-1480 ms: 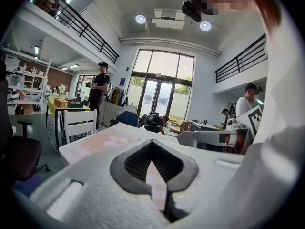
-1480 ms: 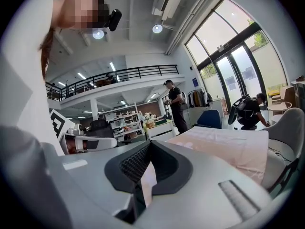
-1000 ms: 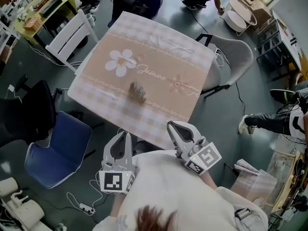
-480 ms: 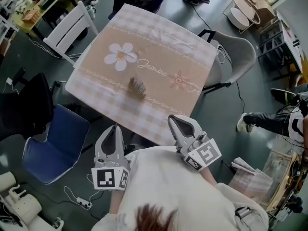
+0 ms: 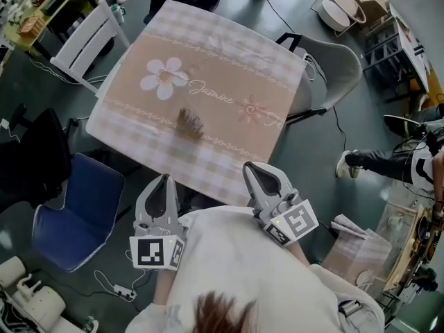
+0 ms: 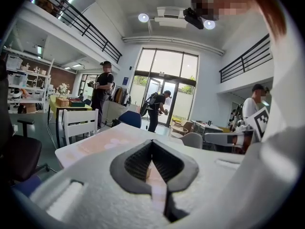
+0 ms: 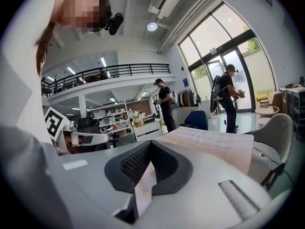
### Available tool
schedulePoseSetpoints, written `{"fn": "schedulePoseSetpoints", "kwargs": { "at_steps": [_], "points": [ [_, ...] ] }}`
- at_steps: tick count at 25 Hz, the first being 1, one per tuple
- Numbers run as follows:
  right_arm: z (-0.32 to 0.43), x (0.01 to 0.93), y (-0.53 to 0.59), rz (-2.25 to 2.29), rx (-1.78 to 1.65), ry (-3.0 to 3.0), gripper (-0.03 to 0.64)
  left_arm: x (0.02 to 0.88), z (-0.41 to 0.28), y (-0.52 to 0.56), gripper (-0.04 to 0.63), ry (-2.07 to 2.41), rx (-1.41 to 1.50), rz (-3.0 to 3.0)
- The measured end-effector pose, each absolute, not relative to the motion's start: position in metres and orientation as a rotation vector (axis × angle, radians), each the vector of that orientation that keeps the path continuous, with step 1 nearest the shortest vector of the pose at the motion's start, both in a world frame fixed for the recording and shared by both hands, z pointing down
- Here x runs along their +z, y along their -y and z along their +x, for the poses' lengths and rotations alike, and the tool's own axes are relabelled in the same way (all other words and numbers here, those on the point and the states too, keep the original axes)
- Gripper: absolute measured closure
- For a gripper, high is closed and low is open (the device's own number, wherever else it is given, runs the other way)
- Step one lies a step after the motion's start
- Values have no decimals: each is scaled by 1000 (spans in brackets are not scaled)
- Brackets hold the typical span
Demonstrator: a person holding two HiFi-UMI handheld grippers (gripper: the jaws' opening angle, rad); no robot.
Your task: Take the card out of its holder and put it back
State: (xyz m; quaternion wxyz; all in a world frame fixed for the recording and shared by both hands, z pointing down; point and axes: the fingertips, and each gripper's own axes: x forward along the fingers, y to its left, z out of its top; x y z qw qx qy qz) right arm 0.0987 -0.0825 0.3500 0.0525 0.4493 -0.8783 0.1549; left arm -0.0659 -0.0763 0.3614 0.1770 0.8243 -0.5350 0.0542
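Left hand-held gripper [image 5: 165, 180] and right hand-held gripper [image 5: 252, 172] both closed, empty; reaching in shut could topple the card holder [image 5: 189, 122].

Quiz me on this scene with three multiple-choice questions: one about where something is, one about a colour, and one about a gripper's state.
1. Where does the small brownish card holder stand?
A on the floor
B on the beige checked tablecloth with a white flower
C on a shelf

2. What colour is the padded chair beside the table's near left edge?
A red
B yellow
C blue

3. How do the right gripper's jaws stand?
A shut, with nothing between
B wide open
C clamped on a card

Answers:
1. B: the head view shows it around the middle of the cloth.
2. C: its seat is plainly blue.
3. A: the right gripper view shows the pads meeting with nothing between them.
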Motion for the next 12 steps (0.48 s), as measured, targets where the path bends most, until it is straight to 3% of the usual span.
{"fn": "schedulePoseSetpoints", "kwargs": {
  "at_steps": [12],
  "points": [
    [94, 352, 78, 1427, 474, 2646, 618, 362, -63, 78, 595, 1436, 158, 2378]
  ]
}}
